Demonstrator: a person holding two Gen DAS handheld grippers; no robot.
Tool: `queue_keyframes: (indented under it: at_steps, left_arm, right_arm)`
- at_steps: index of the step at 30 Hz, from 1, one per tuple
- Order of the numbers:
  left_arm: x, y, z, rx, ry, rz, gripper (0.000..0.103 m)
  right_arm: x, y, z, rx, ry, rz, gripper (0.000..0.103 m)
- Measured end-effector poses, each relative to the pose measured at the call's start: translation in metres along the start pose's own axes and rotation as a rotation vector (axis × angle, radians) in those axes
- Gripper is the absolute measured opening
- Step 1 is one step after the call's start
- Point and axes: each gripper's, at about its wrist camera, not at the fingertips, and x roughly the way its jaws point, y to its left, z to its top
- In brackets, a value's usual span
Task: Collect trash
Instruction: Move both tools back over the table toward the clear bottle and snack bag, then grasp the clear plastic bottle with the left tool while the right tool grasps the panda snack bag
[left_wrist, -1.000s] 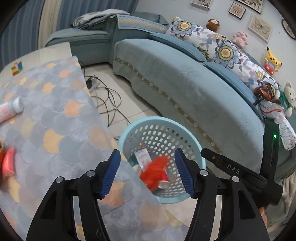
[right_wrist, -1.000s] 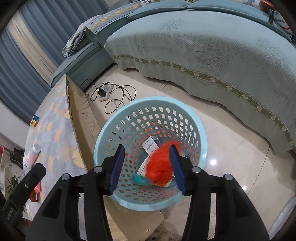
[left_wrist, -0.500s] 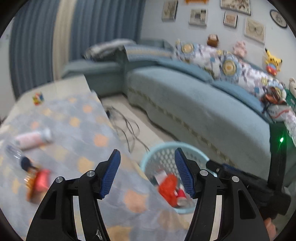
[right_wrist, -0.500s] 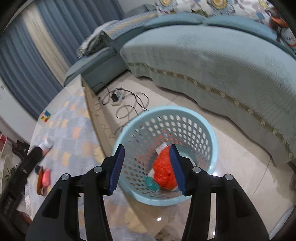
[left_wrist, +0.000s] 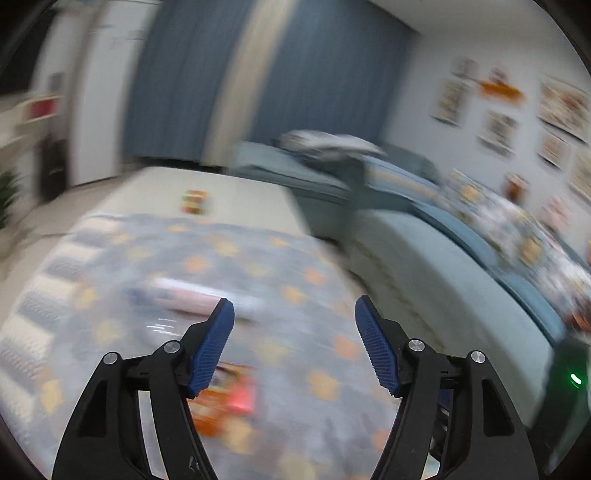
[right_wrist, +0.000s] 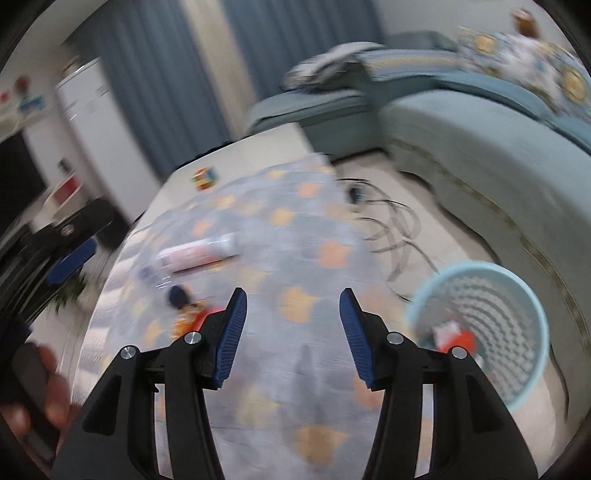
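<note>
left gripper (left_wrist: 294, 343) wide, nothing between the blue pads; right gripper (right_wrist: 292, 334) wide too, likewise bare. both above the patterned cloth on the table (right_wrist: 280, 258), open cloth ahead toward its far edge. one pink tube (right_wrist: 199, 254) mid-surface, one orange-red wrapper (right_wrist: 192, 314) nearer the left edge, one cube (right_wrist: 205, 178) near the far edge. one blue basket (right_wrist: 480, 332) off the right edge, on the floor, red trash (right_wrist: 461, 338) inside.

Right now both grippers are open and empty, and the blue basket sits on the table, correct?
Not quite. Both grippers, left and right, are open and empty, but the blue basket stands on the floor beside the table, as the right wrist view shows.
</note>
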Motion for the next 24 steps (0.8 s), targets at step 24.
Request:
queue_keyframes:
  at_steps: [24]
  left_arm:
    - [0.147,0.158,-0.017,-0.267,0.284,0.187,0.077]
  right_arm:
    - [0.157,0.116,-0.045,-0.211,0.330,0.115,0.038]
